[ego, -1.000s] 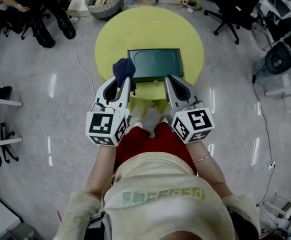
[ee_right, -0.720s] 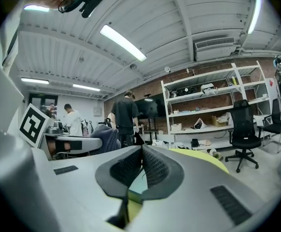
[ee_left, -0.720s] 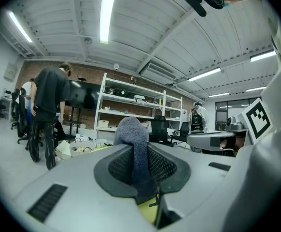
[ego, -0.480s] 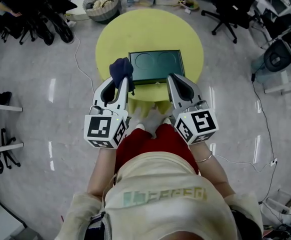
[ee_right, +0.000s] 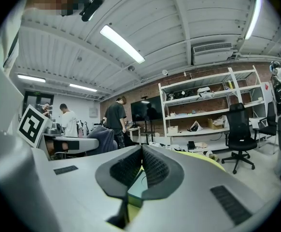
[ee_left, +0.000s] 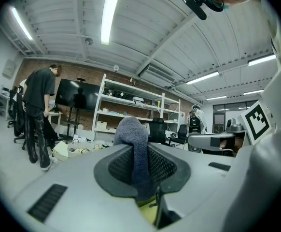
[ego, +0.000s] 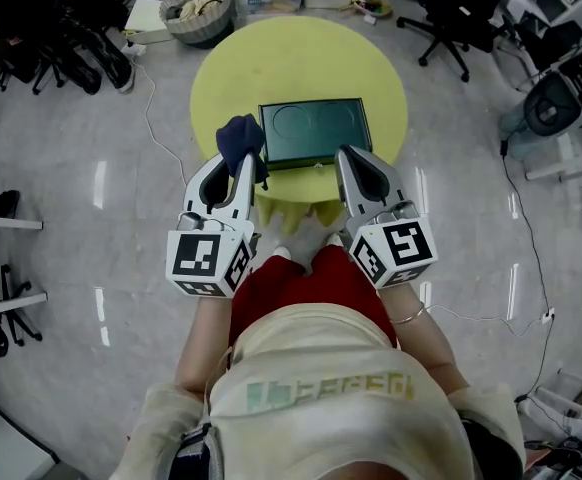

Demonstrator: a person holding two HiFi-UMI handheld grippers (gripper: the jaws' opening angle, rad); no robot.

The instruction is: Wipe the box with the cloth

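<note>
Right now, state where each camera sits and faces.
Head view: on the person's head, facing steeply down at the green box on the yellow table; shows torso, forearms, left gripper, right gripper.
Left gripper view: on the left gripper, facing along its jaws, shut on the blue cloth, toward shelves.
Right gripper view: on the right gripper, facing along its shut, empty jaws toward the box.
Shared: head and left gripper views show the cloth; head and right, the box.

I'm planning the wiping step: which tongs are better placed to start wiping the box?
Left. The left tongs are shut on the cloth, which hangs by the near left corner of the box. The right tongs are shut with no cloth, near its right corner.
</note>
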